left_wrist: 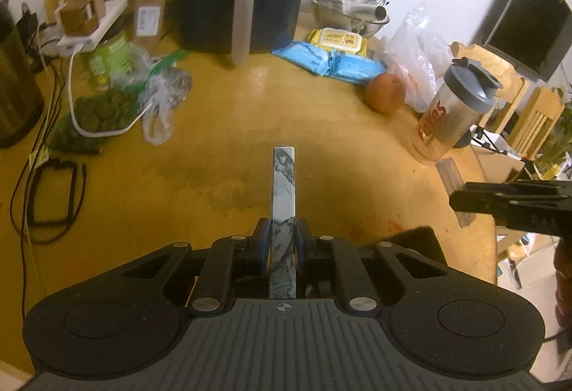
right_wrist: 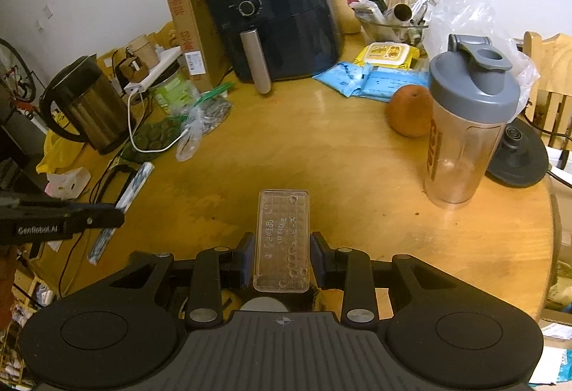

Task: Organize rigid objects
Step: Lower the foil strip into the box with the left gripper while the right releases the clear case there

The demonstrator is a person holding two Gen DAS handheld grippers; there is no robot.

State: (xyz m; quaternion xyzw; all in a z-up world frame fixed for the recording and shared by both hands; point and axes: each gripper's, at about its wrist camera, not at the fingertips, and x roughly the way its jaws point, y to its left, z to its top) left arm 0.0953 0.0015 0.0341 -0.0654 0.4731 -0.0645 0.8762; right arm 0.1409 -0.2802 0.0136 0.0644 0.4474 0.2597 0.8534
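Observation:
My left gripper [left_wrist: 283, 237] is shut on a thin marble-patterned slab [left_wrist: 284, 191], held edge-up above the yellow wooden table [left_wrist: 214, 158]. The slab also shows in the right wrist view [right_wrist: 123, 201], with the left gripper [right_wrist: 107, 217] at the far left. My right gripper [right_wrist: 282, 257] is shut on a clear plastic case [right_wrist: 282, 241] with embossed lettering, held flat above the table [right_wrist: 357, 176]. In the left wrist view the right gripper [left_wrist: 461, 201] enters from the right edge with the clear case [left_wrist: 454, 183] edge-on.
A black air fryer [right_wrist: 282, 15] stands at the back. A clear shaker bottle with grey lid [right_wrist: 464, 126], an orange [right_wrist: 409, 110], blue packets [right_wrist: 371, 80], a steel kettle [right_wrist: 85, 105], food bags [right_wrist: 168, 133], cables and a kettle base [right_wrist: 518, 158] ring the table.

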